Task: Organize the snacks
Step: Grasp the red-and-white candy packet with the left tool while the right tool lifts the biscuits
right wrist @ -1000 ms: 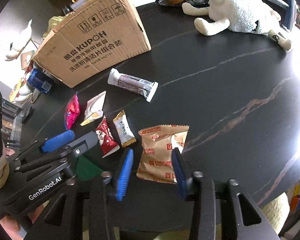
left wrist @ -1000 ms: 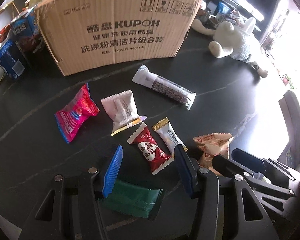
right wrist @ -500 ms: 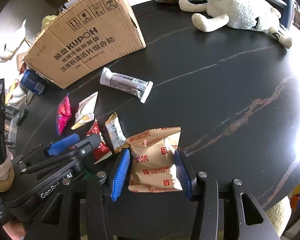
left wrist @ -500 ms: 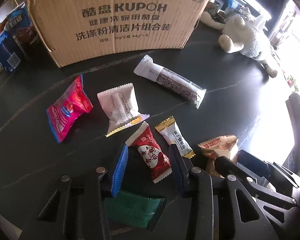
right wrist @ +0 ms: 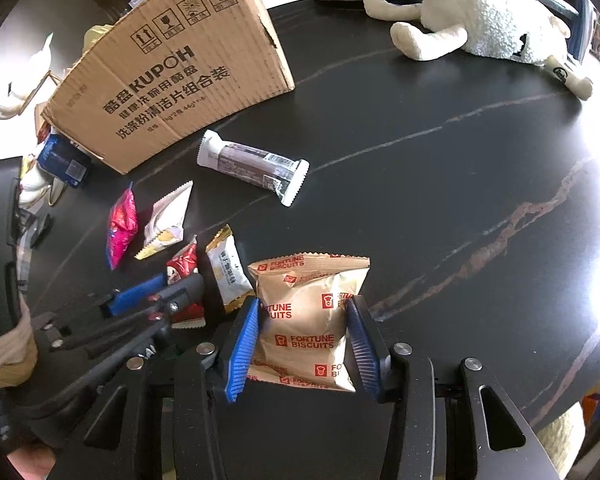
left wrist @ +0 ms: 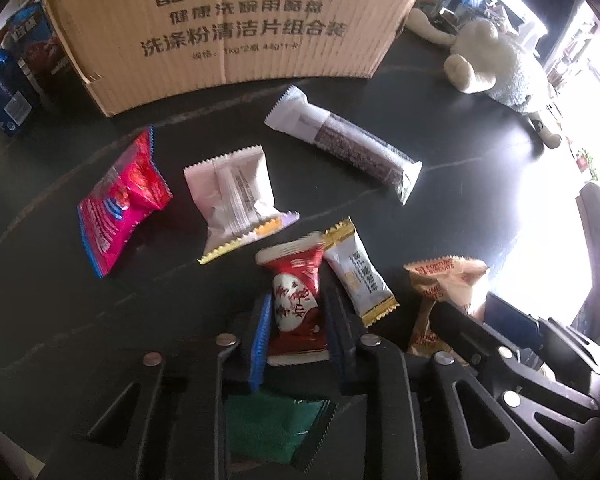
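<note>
The left gripper [left wrist: 296, 332] pointed steeply down at the dark table [right wrist: 440, 200], its jaws closing on the red candy packet [left wrist: 296, 300], which sat between the 2 blue pads with both pads touching its sides. The packet's top end was crumpled and tilted up off the table. Under that gripper, nearer the table's near edge, lay a green packet [left wrist: 276, 428], partly covered by the gripper's frame.

The right gripper [right wrist: 304, 344] also had its jaws closing, with the tan Fortune Biscuits bag [right wrist: 308, 312] between them; both pads pressed the bag's sides, and it bulged slightly between them.

Just beside the red candy packet lay a small white packet with gold ends [left wrist: 358, 276], touching or nearly touching it. Farther toward the cardboard box [left wrist: 236, 28] lay a white pouch with a yellow end [left wrist: 236, 200] and, to its left in the left wrist view, a pink packet [left wrist: 120, 204]. A long white and brown bar [left wrist: 344, 144] lay near the box's front wall, apart from the others.

The box stood at the far side of the table, printed KUPOH. Blue cartons [left wrist: 8, 76] stood by its left corner. A white plush toy [right wrist: 480, 24] lay toward the table's far edge, well apart from the snacks.
</note>
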### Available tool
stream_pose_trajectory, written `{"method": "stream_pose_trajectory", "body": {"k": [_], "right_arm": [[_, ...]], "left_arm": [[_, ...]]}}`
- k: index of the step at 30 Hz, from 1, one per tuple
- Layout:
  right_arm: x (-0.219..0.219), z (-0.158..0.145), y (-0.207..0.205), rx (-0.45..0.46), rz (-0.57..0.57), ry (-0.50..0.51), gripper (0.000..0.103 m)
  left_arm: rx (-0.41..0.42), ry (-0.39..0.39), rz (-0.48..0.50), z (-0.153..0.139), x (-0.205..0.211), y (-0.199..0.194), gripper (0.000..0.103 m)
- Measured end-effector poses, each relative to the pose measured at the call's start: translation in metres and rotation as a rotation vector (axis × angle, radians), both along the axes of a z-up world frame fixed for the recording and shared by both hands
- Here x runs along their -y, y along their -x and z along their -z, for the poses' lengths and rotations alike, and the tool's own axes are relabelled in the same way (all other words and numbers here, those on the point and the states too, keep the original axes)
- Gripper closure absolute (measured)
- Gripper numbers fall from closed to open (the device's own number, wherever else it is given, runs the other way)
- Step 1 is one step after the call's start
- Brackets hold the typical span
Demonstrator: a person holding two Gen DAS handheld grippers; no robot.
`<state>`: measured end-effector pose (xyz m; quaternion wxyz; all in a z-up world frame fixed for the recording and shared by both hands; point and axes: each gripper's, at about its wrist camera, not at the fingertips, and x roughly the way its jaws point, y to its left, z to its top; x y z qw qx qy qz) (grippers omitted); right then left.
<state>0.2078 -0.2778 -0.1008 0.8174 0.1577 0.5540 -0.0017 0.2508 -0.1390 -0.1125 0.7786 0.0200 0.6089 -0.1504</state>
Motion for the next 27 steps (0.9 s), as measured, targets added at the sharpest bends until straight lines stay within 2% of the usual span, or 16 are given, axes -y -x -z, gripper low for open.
{"method": "stream_pose_trajectory", "body": {"k": [10,27], "right_arm": [[-0.001,-0.004,0.002,0.014,0.004,0.0,0.065],[-0.015,-0.05,0.001,0.117,-0.047,0.035,0.065]], "left_arm": [[0.033,-0.004,0.026,-0.01,-0.007,0.006,0.081],[0.169,0.014,0.058,-0.066,-0.029,0.012,0.081]]}}
